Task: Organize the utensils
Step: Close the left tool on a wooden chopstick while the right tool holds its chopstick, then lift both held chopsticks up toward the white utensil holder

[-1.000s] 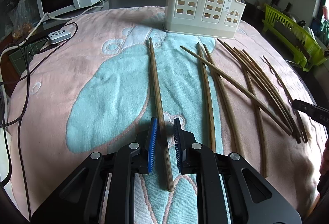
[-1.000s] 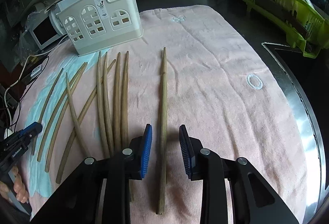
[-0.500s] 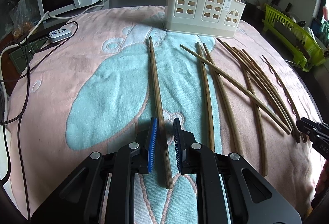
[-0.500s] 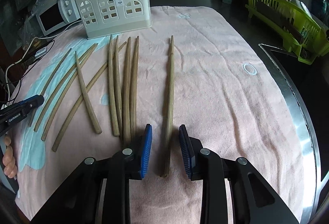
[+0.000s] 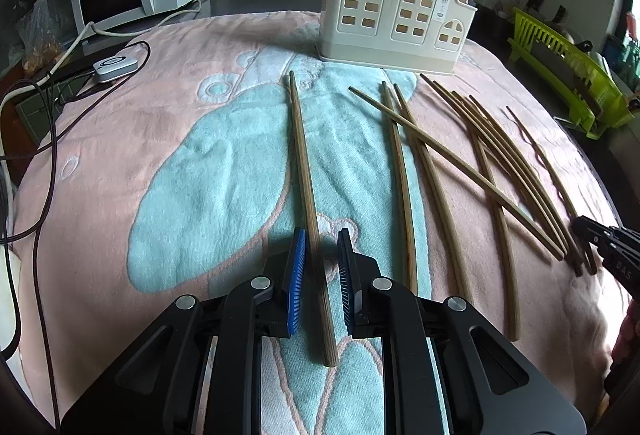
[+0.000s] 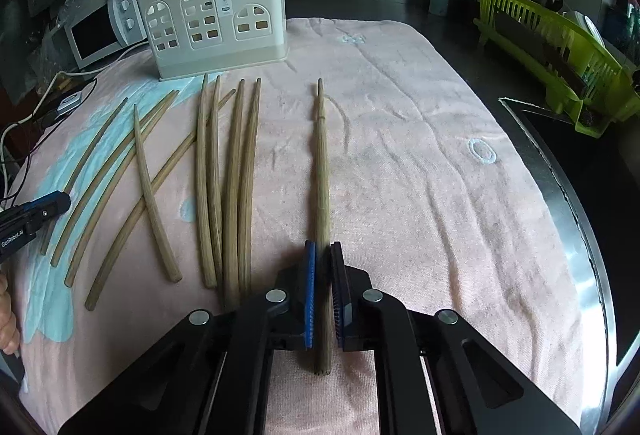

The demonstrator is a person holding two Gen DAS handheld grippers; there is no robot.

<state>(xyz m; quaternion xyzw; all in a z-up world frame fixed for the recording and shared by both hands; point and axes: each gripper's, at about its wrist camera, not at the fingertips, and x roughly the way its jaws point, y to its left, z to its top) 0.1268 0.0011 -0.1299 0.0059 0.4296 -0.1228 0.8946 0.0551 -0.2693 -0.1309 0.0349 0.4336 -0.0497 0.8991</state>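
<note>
- My right gripper (image 6: 323, 289) fingers clamped on the far-right chopstick (image 6: 321, 171); lift level toward holder (image 6: 218, 21).
- Left gripper (image 5: 321, 281) fingers apart, straddling leftmost chopstick (image 5: 304, 171) on towel (image 5: 168, 139); close squarely.

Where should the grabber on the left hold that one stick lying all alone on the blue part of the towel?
Near its thick near end, coming from above with one finger on each long side. The lone chopstick lies flat and straight, pointing toward the utensil holder, apart from the others, and the left gripper already straddles it, open. A grip there probably leaves the thin tip free to drop in.
</note>
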